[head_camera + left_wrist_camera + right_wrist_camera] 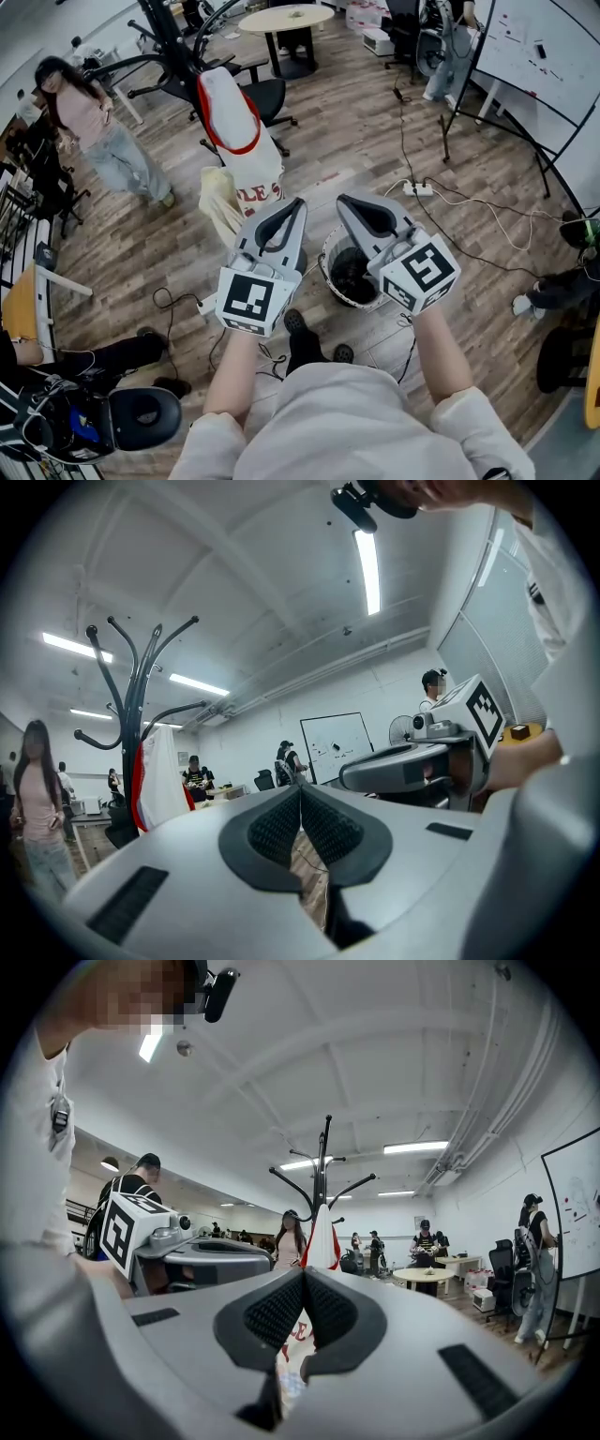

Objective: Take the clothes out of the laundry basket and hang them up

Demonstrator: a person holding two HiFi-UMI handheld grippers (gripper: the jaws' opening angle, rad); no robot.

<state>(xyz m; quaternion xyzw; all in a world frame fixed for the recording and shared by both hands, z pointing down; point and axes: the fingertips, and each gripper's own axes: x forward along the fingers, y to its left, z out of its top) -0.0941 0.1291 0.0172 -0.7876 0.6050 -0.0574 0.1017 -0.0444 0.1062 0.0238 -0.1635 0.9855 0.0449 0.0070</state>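
left gripper (296, 204), right gripper (345, 201): jaws pressed together, empty, held level. laundry basket (327, 272) on floor straight below, dark clothes (354, 274) inside, closer to right gripper imo. coat rack (178, 47) ahead-left.

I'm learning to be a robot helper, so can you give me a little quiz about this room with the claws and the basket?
1. True or false: the left claw and the right claw are both shut, with nothing in them.
2. Where is the laundry basket? A) on a table B) on the floor under the right claw C) in somebody's arms
3. What colour is the trim on the white garment hanging on the coat rack?
Key: 1 true; 2 B; 3 red.
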